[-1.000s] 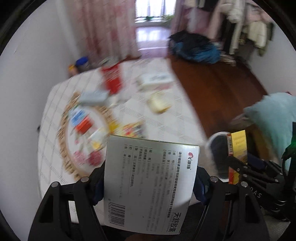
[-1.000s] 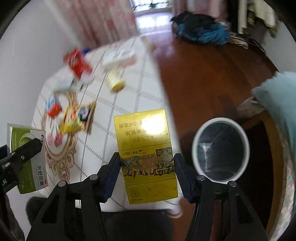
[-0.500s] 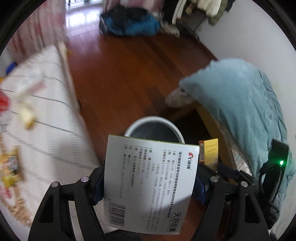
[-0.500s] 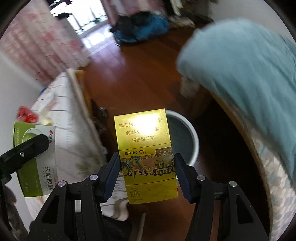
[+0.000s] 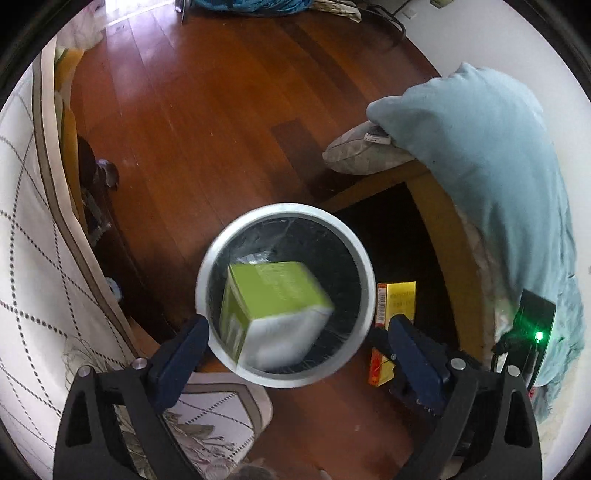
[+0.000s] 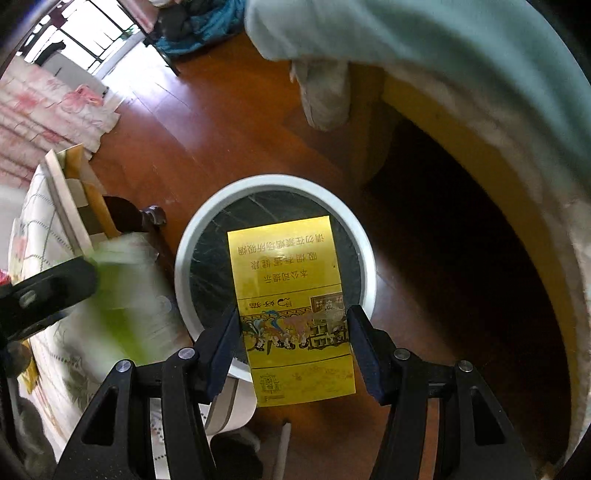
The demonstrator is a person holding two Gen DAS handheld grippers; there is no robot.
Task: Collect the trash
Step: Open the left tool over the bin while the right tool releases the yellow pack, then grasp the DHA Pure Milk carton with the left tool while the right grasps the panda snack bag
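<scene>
A round white trash bin (image 5: 207,266) with a black liner stands on the wood floor. My left gripper (image 5: 295,339) is open above it. A green and white box (image 5: 273,314), blurred, falls free between the fingers into the bin. My right gripper (image 6: 293,332) is shut on a yellow carton (image 6: 291,295) and holds it above the bin (image 6: 354,236). The yellow carton also shows at the right in the left wrist view (image 5: 395,302). The green box is a blur at the left in the right wrist view (image 6: 125,295).
A table with a white checked cloth (image 5: 26,258) is on the left. A bed with a teal blanket (image 5: 480,155) and a wooden frame (image 5: 443,236) is on the right. A pillow (image 5: 362,155) lies on the bed corner. Blue bags (image 6: 199,26) lie on the far floor.
Both grippers have swung from the table to over the bin. My left gripper has opened and let go of the green box, which drops into the bin. The right still holds the yellow carton.
</scene>
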